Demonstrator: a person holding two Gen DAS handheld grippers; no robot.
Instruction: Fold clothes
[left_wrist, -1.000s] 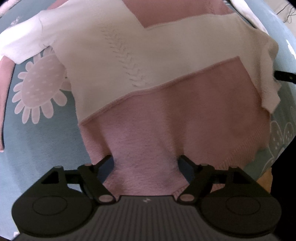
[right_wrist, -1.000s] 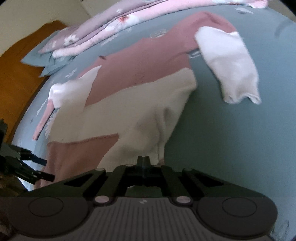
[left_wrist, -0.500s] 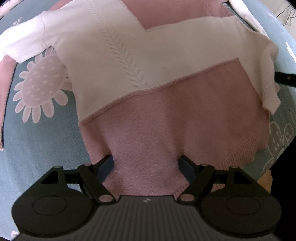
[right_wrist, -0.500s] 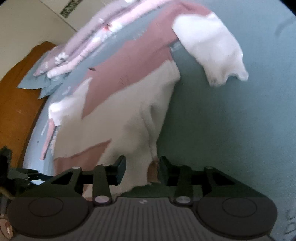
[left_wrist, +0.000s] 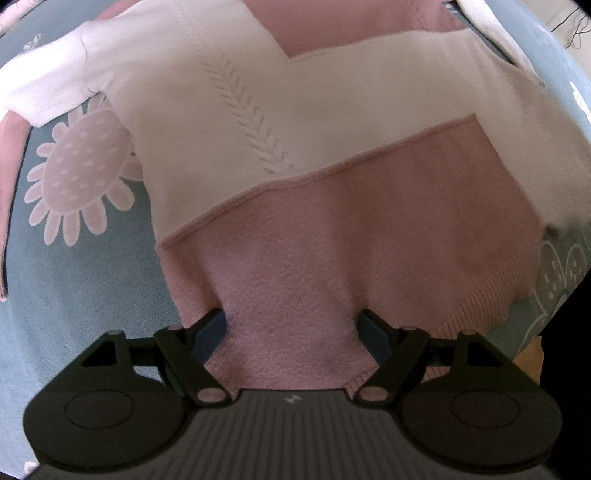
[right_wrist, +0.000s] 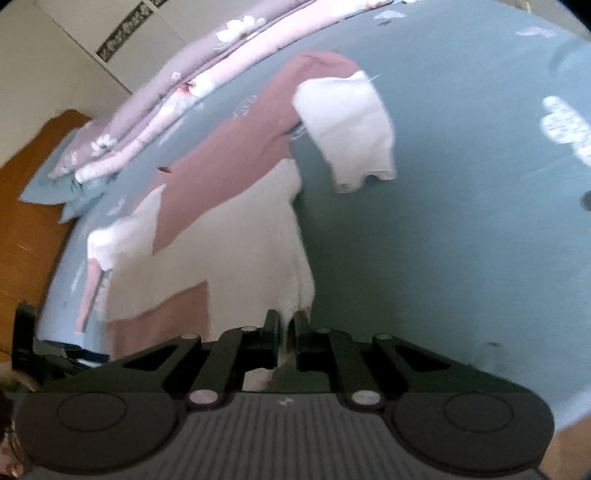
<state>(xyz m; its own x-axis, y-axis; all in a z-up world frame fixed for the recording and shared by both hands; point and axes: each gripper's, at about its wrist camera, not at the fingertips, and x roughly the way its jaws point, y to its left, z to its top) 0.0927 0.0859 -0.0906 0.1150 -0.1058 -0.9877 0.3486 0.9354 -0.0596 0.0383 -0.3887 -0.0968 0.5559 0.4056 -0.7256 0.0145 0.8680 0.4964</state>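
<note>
Lying flat on the blue floral bedsheet (left_wrist: 74, 273), the fuzzy pink-and-white knit sweater (left_wrist: 295, 229) has its ribbed pink hem between the spread fingers of the left gripper (left_wrist: 291, 328), while the right gripper (right_wrist: 285, 328) pinches its white side edge.

You have one pink-and-white sweater (left_wrist: 303, 236) on one blue floral bed sheet (right_wrist: 461, 229), one folded quilt (right_wrist: 207, 81), one blue pillow (right_wrist: 55, 184), and two grippers, left (left_wrist: 291, 325) and right (right_wrist: 285, 332).
</note>
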